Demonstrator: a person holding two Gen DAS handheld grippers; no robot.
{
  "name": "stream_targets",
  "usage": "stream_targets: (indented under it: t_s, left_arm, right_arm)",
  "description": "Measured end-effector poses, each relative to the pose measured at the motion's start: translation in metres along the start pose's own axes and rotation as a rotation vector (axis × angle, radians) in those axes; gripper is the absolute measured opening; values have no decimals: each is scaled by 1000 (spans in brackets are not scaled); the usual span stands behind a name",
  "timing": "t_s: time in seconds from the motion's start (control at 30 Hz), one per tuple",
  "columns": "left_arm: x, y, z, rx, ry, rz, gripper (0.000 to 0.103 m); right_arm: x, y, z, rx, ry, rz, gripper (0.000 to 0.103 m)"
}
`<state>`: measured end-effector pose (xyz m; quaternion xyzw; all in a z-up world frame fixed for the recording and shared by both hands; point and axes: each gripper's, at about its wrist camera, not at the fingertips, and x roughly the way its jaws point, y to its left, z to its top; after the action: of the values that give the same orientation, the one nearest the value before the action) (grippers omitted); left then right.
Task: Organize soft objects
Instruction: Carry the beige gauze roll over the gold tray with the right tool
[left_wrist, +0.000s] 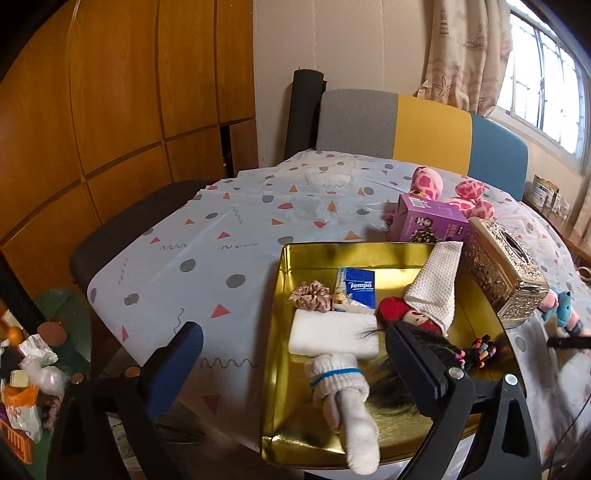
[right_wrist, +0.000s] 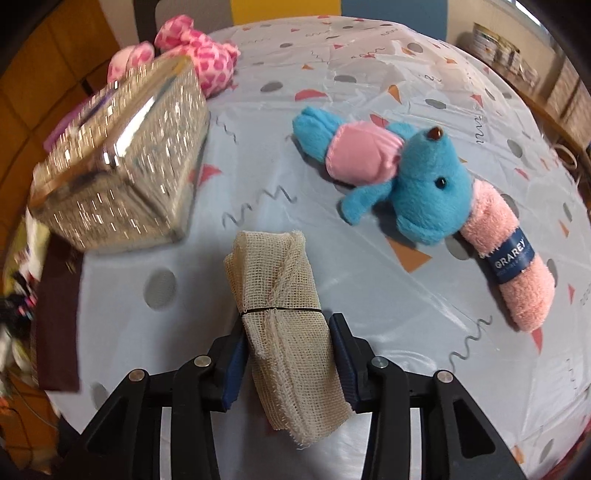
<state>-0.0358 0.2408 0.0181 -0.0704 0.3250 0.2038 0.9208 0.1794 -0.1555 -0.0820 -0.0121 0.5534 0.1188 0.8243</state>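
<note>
Left gripper (left_wrist: 295, 365) fingers spread wide, empty, above gold tin (left_wrist: 273, 332) holding rolled sock (left_wrist: 343, 391). Right gripper (right_wrist: 290, 354) fingers clamp gauze roll (right_wrist: 284, 317), near desk (right_wrist: 369, 295) edge, left of blue plush (right_wrist: 417, 188).

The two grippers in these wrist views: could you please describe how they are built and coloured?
Both are alike: the left gripper and the right gripper have black plastic linkage arms joined by round silver pivot bolts, and each finger carries a flat blue pad. No cables, markings or sleeves show.
</note>
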Motion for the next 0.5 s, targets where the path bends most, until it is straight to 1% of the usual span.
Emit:
stream_targets:
  t_s: [0.2, 0.4, 0.43, 0.5]
  left_arm:
    - [5, 7, -6, -27, 27, -13, 102]
    - [12, 2, -13, -35, 52, -40, 102]
    - [13, 1, -13, -32, 54, -42, 102]
    - [15, -1, -14, -26, 61, -45, 102]
  right_arm:
    - [-20, 4, 21, 58, -58, 75, 41]
    - [-44, 7, 36, 106, -120, 148, 41]
    - [-48, 8, 40, 115, -132, 157, 41]
    - [-55, 5, 37, 125, -151, 154, 41]
